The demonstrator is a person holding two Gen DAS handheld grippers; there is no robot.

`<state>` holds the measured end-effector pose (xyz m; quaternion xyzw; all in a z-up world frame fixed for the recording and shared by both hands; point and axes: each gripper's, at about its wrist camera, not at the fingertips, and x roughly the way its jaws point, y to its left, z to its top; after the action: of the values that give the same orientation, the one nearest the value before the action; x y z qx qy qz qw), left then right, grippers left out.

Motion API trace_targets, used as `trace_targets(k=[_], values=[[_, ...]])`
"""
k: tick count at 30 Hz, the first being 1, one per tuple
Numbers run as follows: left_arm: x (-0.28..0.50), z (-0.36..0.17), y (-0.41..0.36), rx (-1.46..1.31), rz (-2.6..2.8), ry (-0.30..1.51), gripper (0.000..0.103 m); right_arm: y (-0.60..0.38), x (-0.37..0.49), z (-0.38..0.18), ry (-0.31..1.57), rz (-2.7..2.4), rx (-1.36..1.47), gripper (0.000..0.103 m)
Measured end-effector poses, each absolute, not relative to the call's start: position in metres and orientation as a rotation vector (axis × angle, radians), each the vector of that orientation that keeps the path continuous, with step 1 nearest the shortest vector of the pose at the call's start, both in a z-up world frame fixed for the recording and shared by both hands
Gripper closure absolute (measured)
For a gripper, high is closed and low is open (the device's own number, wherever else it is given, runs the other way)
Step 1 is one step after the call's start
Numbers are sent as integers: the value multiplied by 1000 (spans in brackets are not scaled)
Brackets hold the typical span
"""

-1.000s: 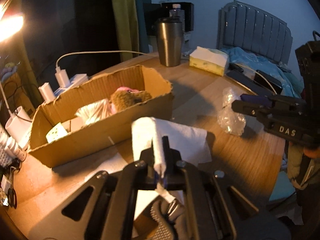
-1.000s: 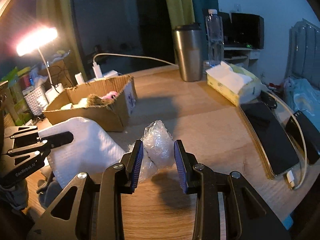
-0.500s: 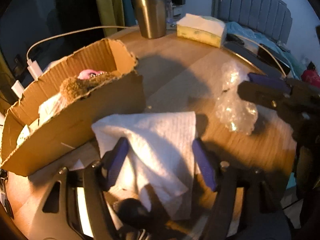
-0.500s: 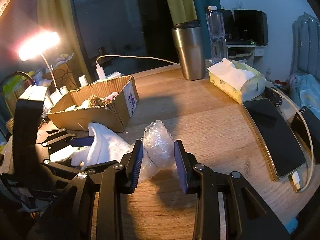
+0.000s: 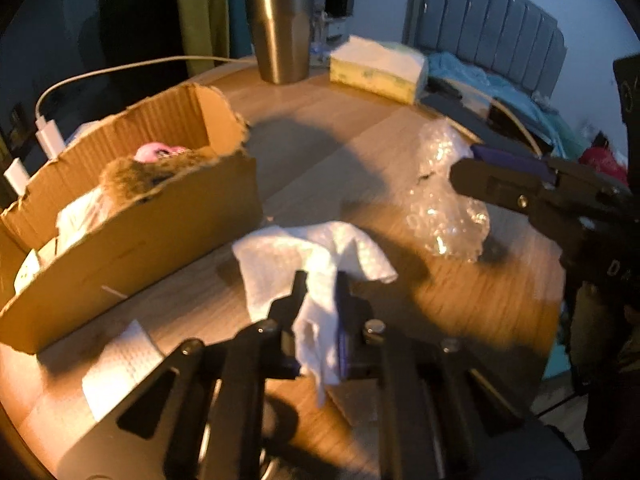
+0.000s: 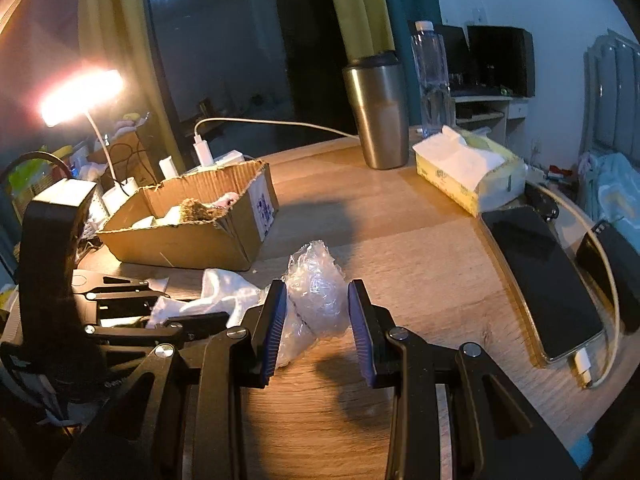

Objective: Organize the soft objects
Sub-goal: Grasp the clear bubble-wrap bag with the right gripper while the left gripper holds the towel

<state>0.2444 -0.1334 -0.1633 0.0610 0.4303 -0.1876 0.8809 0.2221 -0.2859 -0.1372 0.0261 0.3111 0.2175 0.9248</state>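
Right, my left gripper (image 5: pixel 320 292) is clenched on the white cloth (image 5: pixel 316 252), which is bunched up on the table (image 5: pixel 460 300) just in front of the cardboard box (image 5: pixel 132 240). Cloth looks light and floppy, so I'd grip a thick fold, not an edge, else it'll slip. My right gripper (image 6: pixel 318 320) has its jaws apart around the bubble wrap (image 6: pixel 316 288); it's springy and slick, so I'd pinch mid-bundle w/ firm squeeze.
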Motion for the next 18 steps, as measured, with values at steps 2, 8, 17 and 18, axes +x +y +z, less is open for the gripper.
trace_targets(k=[2,8,17,18], values=[[237,-153,-128,114,-397,864,91,-283,220,-133,630,443,43,69],[216,-119,-104,59,-385,767,91,-267,212,-116,597,457,7,69],[191,-91,-51,-25,-315,659,91,-230,201,-89,547,494,-67,69],[189,-90,-46,-33,-308,651,91,-225,199,-86,543,500,-77,69]])
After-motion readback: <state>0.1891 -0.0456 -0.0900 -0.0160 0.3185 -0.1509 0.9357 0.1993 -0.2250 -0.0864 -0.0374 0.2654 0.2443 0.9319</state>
